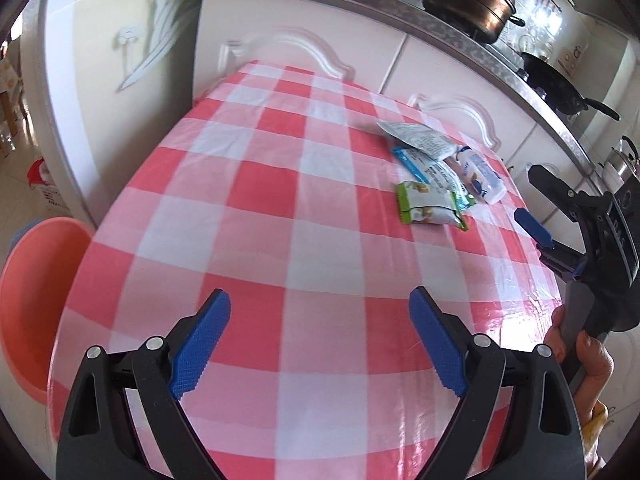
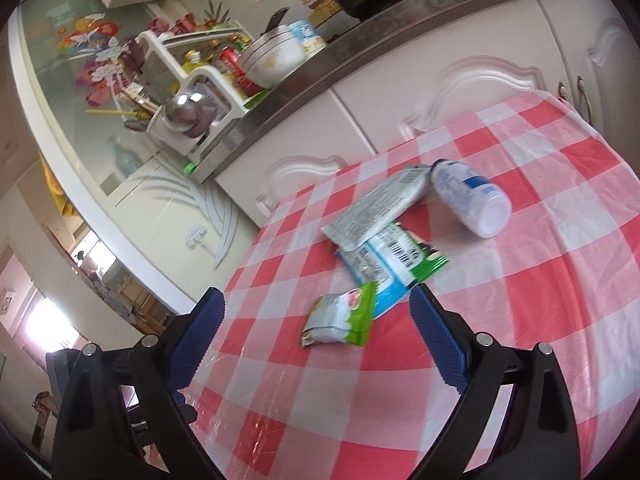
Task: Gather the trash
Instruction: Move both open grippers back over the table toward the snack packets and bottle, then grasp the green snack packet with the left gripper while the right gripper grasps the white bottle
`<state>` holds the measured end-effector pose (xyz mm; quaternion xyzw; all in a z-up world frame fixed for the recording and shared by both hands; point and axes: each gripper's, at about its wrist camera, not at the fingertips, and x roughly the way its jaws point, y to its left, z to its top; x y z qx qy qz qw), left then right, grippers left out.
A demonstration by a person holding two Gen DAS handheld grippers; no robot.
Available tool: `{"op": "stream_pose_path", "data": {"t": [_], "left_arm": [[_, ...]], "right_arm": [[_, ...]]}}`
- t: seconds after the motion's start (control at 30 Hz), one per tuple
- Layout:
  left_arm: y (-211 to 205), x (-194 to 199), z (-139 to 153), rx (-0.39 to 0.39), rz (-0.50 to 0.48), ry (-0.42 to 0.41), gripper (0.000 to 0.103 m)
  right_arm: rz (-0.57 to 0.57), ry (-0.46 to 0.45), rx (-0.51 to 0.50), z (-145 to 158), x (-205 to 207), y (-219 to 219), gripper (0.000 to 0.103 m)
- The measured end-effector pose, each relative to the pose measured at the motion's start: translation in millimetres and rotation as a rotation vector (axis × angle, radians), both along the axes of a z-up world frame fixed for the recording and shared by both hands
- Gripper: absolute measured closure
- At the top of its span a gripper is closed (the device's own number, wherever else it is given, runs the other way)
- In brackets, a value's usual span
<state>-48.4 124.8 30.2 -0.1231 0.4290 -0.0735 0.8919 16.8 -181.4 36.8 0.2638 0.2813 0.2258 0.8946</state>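
Note:
Trash lies in a cluster on the red-and-white checked tablecloth (image 1: 280, 208): a green-and-white snack wrapper (image 1: 428, 206), a blue-and-white wrapper (image 1: 430, 168), a grey pouch (image 1: 420, 138) and a white bottle (image 1: 482, 178) on its side. My left gripper (image 1: 320, 320) is open and empty over the near part of the table, well short of the cluster. My right gripper (image 1: 527, 194) shows at the right, a hand (image 1: 580, 360) on its handle. In the right wrist view the right gripper (image 2: 316, 291) is open, with the green wrapper (image 2: 340, 316) just ahead between its fingers. Behind it are the blue wrapper (image 2: 388, 268), pouch (image 2: 376, 210) and bottle (image 2: 472, 196).
A pink basin (image 1: 36, 300) stands low beside the table's left edge. White cabinets (image 1: 288, 52) back the table, with a counter above holding a big pot (image 1: 468, 0), a black wok (image 1: 556, 80) and a kettle (image 1: 622, 160). A rack of bottles (image 2: 208, 76) stands on the counter.

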Motion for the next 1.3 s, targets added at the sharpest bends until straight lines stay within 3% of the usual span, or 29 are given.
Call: {"op": "stream_pose_path", "data": {"t": [0.53,0.8,1.03,1.3], "left_arm": [[-75,43,-1,-0.046,-0.153,-0.036,0.013],[-102,75,-4,-0.054,-0.191,-0.042,0.013],[-116,98,-14,-0.044,-0.191,-0.028,0.013],[-121,110,-19,-0.046,-0.19,-0.039,0.013]], "right_arm": [[-0.15,0.05,-0.005,-5,34,-67,0.009],[-0.151,0.108,-0.055,-4,66,-68,0.009],[-0.178,0.141,-0.169,-11,83,-58,0.009],[-0.175,0.151,-0.165,-20,93,-59,0.013]]}}
